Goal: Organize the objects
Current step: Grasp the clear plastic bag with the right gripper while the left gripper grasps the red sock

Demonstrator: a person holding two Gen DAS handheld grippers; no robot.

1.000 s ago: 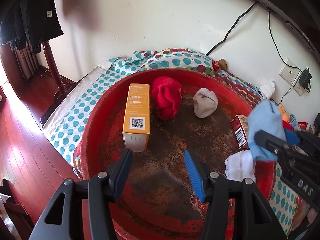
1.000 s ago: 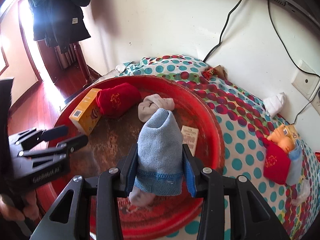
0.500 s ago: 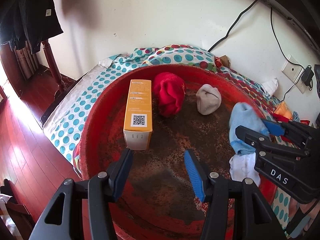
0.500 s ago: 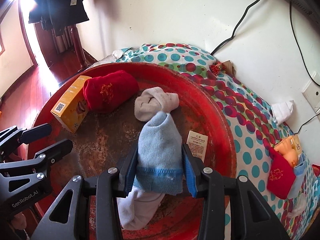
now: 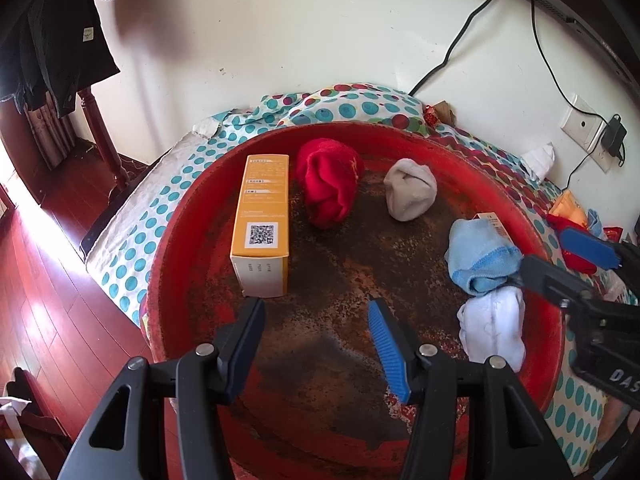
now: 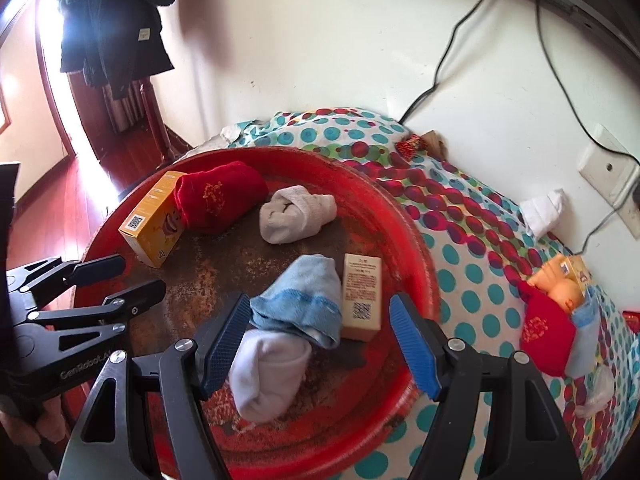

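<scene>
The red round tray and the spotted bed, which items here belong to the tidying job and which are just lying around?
Job:
- red round tray
- light blue sock bundle
- white sock roll
- red sock bundle
- grey sock ball
- orange carton
- small beige box

Lying about:
- dark hanging coat
- black wall cable
- white wall socket

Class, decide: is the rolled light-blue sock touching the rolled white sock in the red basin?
Touching. The right wrist view shows the light-blue sock lying over the white sock's upper end, no gap between them.
</scene>
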